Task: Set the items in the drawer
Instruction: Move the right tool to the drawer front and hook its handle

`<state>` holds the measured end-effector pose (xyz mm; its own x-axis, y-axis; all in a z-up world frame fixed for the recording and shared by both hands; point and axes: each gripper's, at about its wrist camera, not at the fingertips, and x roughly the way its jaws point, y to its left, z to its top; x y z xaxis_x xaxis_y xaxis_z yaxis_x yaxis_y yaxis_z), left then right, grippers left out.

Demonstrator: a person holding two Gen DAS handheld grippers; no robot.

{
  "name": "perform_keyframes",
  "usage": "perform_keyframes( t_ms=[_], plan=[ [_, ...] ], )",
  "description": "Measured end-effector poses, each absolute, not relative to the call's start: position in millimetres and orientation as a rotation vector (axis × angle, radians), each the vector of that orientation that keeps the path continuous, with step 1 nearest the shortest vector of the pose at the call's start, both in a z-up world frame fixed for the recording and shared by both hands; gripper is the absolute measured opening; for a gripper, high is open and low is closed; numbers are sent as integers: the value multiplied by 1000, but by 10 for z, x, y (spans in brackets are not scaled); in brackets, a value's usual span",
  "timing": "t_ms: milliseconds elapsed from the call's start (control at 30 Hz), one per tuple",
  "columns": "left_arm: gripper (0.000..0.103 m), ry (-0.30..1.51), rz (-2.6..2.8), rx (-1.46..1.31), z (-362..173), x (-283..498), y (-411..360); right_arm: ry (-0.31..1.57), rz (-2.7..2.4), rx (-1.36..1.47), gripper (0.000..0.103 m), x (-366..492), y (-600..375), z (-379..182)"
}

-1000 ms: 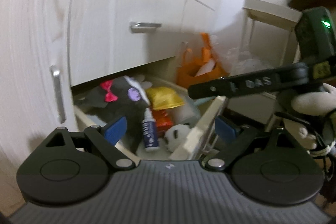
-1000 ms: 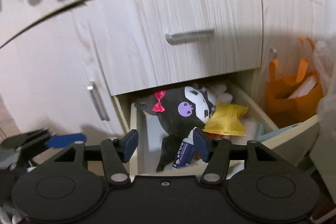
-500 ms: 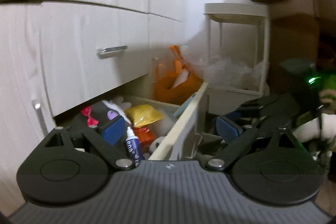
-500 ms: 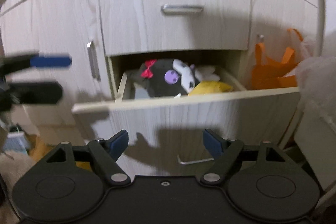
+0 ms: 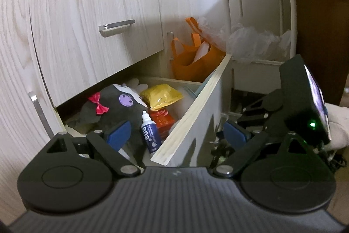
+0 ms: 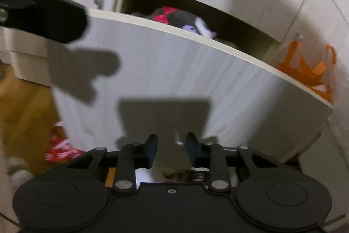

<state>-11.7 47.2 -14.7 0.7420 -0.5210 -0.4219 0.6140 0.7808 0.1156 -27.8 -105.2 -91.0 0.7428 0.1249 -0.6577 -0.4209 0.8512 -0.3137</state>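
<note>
Four items fill my open drawer (image 5: pixel 192 115); left gripper (image 5: pixel 177 134) gapes empty, right gripper (image 6: pixel 171 145) nearly pinches the handle (image 6: pixel 178 139) at 12 o'clock.

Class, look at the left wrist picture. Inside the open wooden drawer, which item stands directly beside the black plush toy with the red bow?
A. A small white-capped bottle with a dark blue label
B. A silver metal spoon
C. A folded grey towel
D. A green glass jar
A: the small white-capped bottle with a dark blue label stands against the black plush toy with the red bow in the open wooden drawer.
</note>
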Motion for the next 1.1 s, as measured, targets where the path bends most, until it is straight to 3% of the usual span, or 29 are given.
perform_keyframes(
  t_ms=[33,267,1100],
  plan=[
    [93,391,-629,249,-148,-104,468,670,304,-477,38,-251,-1081,-928],
    [93,481,-500,256,-270,88,421,623,308,-457,43,-212,-1161,-1029],
    [98,491,-440,193,-288,226,371,579,323,-296,45,-250,-1262,-1015]
  ],
)
